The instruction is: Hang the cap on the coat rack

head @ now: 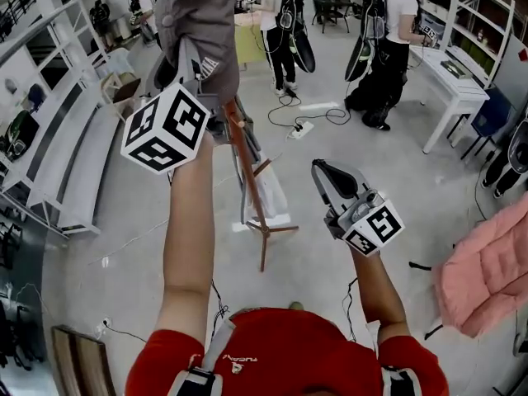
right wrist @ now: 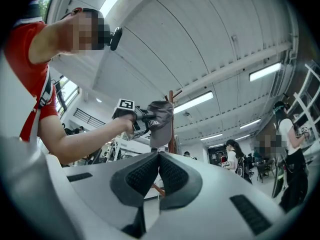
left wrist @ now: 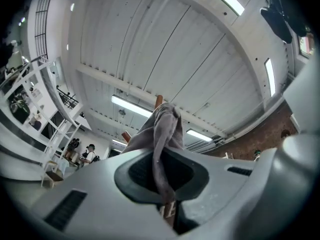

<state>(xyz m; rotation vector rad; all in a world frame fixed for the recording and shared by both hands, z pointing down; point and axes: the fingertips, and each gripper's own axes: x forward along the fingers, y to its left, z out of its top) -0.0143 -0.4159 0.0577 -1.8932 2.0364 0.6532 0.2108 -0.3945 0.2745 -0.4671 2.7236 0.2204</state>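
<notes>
Hanging incomplete: the left gripper (left wrist: 167, 204) pinches the grey fabric cap (head: 202, 23) against the top of the brown wooden coat rack (head: 247, 163), apparently unreleased; the right gripper (right wrist: 159, 156) is pressed together, empty.

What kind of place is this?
Probably a big workshop or lab hall, not a home: white metal shelves stand along the side, a power strip lies on the floor, and long strip lights run across the high ceiling.

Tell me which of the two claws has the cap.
The left claw, raised high, is shut on the grey cap. The right claw, lower down, is shut on nothing.
</notes>
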